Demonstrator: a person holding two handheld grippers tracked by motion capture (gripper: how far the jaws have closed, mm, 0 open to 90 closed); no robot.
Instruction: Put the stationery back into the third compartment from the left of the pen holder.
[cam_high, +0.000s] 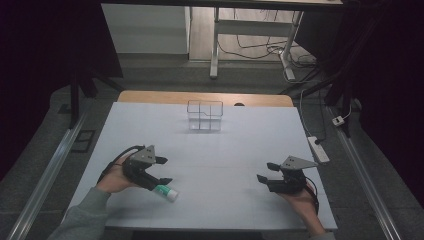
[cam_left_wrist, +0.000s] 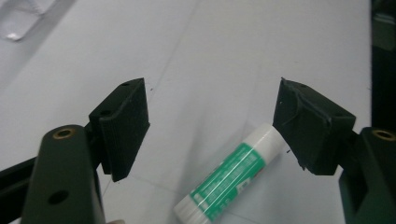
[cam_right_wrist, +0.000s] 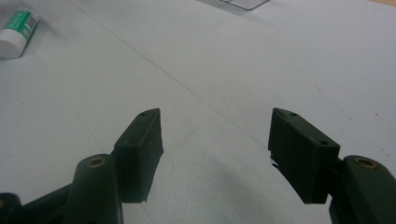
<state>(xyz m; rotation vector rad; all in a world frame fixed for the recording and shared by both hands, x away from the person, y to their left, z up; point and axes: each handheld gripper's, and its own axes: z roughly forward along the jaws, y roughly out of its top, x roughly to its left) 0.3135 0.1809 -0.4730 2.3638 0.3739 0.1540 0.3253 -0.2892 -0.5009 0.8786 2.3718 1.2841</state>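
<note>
A white glue stick (cam_high: 166, 192) with a green label lies flat on the white table (cam_high: 230, 145), near its front left. My left gripper (cam_high: 165, 170) hovers just above it, jaws wide apart. In the left gripper view the glue stick (cam_left_wrist: 229, 179) lies below my left gripper (cam_left_wrist: 212, 100). Its capped end sits close to the right-hand jaw, and no pad presses on it. My right gripper (cam_high: 265, 171) rests at the front right, open, with bare table between its jaws. In the right gripper view, my right gripper (cam_right_wrist: 215, 114) is open and the glue stick (cam_right_wrist: 17, 29) lies far off at the top left.
A clear plastic divided container (cam_high: 205, 116) stands at the middle of the table's far edge. A white power strip (cam_high: 318, 149) lies on the floor beside the table's right edge. Desk legs and cables are on the floor beyond.
</note>
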